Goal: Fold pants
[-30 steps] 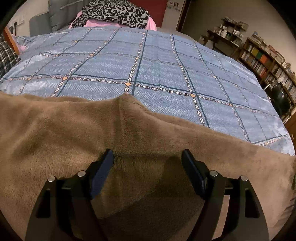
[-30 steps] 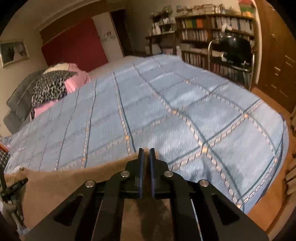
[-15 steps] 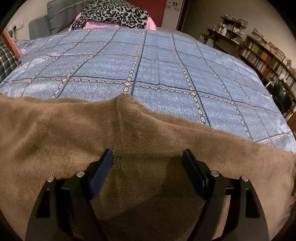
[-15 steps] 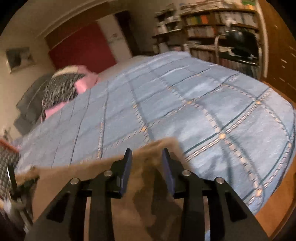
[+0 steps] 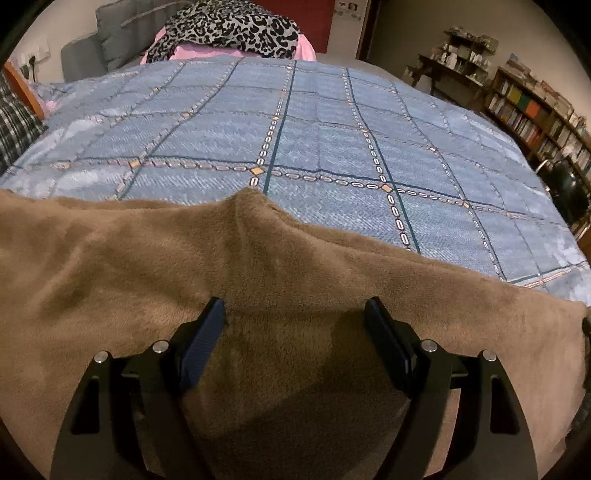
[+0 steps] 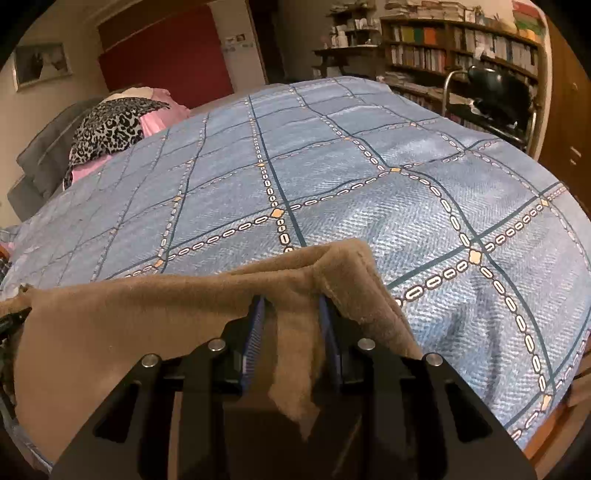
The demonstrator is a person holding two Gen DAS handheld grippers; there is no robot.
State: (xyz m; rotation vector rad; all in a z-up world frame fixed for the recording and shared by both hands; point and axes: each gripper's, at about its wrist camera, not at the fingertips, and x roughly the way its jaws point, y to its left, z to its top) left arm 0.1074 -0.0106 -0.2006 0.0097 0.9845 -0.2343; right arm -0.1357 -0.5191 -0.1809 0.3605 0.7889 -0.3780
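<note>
The brown fleece pants (image 5: 147, 280) lie across the near side of the bed, spread wide in the left wrist view. My left gripper (image 5: 295, 325) is open, its fingers resting wide apart on the fabric. In the right wrist view the pants (image 6: 129, 317) end in a raised, folded edge. My right gripper (image 6: 291, 314) is open, with a loose flap of the pants hanging between its fingers.
The bed carries a blue checked bedspread (image 5: 314, 140) (image 6: 332, 177). A leopard-print cloth on pink pillows (image 5: 229, 29) lies at the head. Bookshelves (image 6: 461, 48) and a dark chair (image 6: 495, 96) stand at the right side. The bed edge (image 6: 546, 424) drops off at right.
My right gripper went from shut on the pants edge to open, and moved closer to the bed. The left gripper stayed open in place.
</note>
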